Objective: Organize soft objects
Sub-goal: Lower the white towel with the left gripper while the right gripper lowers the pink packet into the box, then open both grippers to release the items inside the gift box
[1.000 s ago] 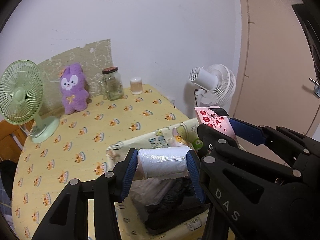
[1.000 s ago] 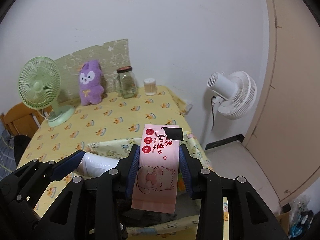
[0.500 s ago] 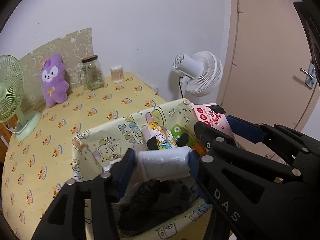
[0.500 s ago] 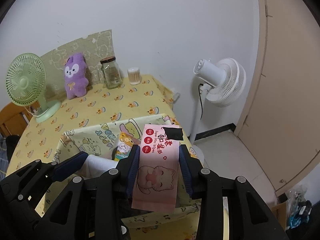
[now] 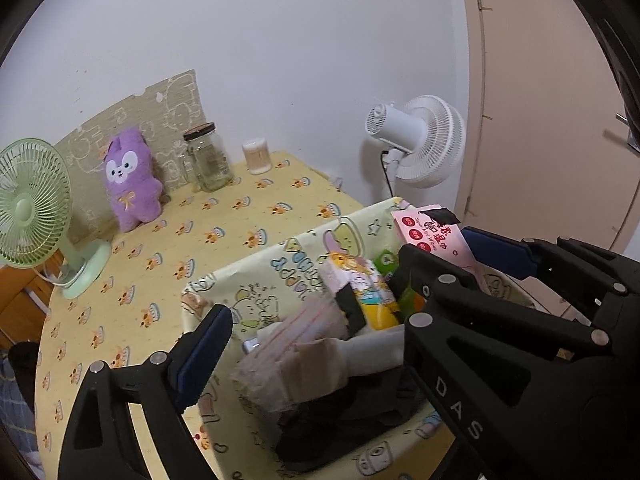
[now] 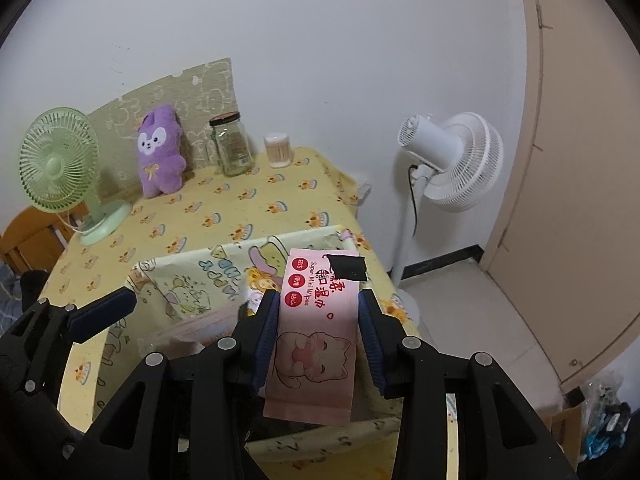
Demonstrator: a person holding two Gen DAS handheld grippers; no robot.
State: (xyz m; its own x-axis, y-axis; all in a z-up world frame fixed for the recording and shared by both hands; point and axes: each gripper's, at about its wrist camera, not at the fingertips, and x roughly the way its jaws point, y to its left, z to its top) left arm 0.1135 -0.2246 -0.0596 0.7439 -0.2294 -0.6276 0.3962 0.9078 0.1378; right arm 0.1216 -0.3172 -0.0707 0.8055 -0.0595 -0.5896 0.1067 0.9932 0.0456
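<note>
A cartoon-print fabric bin (image 5: 256, 280) stands on the table's near right corner, also in the right wrist view (image 6: 188, 276). It holds a white roll (image 5: 372, 350), a pink-striped pack (image 5: 304, 332), a colourful packet (image 5: 360, 284) and dark bags (image 5: 340, 420). My left gripper (image 5: 304, 344) is open and empty above the bin. My right gripper (image 6: 318, 328) is shut on a pink wet-wipes pack (image 6: 316, 332) above the bin's right side; the pack also shows in the left wrist view (image 5: 432, 236).
A purple plush (image 6: 158, 152), a glass jar (image 6: 232, 144), a cotton-swab tub (image 6: 278, 150) and a green desk fan (image 6: 60, 168) stand at the table's back by the wall. A white floor fan (image 6: 452, 160) stands right of the table, by a door (image 6: 580, 160).
My left gripper has opened and let go of the white roll, which now lies in the bin. Both grippers have risen a little. The right gripper still holds the wipes pack.
</note>
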